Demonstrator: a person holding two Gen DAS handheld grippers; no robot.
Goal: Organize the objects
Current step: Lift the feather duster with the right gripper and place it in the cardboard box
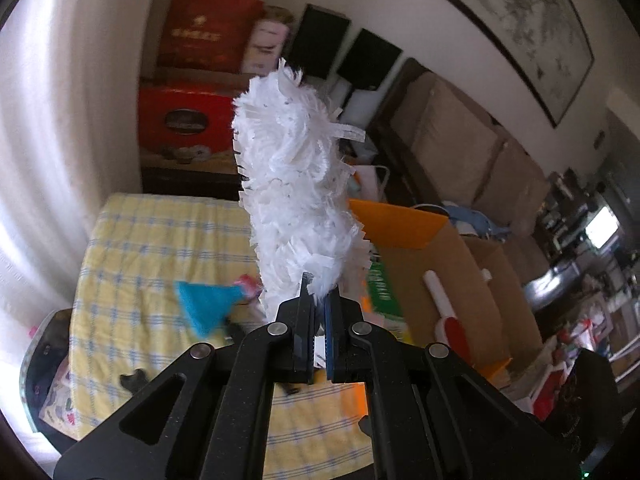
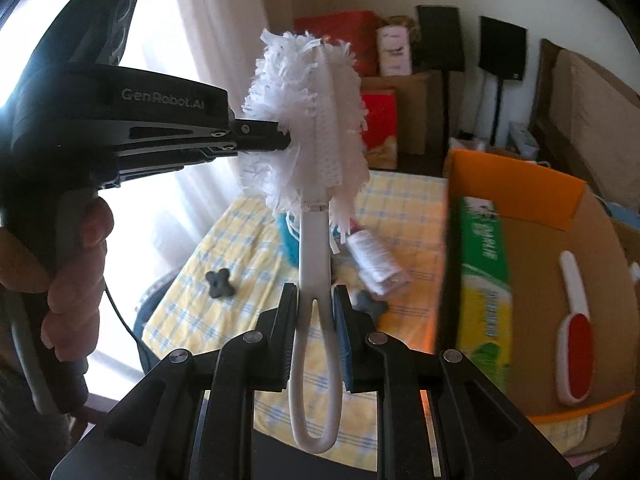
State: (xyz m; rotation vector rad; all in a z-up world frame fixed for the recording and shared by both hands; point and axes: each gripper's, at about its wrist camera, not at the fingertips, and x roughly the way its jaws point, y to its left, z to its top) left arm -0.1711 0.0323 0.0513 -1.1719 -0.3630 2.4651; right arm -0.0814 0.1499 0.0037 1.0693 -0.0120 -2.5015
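Note:
A white fluffy duster [image 2: 308,120] with a white looped handle [image 2: 316,304] is held upright above the yellow checked table [image 2: 224,280]. My right gripper [image 2: 314,300] is shut on the handle. My left gripper [image 2: 280,140] comes in from the left and is shut on the duster's fluffy head; in the left wrist view the left gripper [image 1: 320,300] pinches the base of the duster head [image 1: 296,172]. On the table lie a blue cloth item [image 1: 204,304], a small bottle [image 2: 376,260] and black cross-shaped pieces [image 2: 220,282].
An open cardboard box with orange flaps [image 2: 532,200] stands right of the table. It holds a green and yellow package [image 2: 484,268] and a red and white lint brush [image 2: 576,328]. Red boxes [image 1: 184,120], speakers and a sofa [image 1: 472,152] stand behind.

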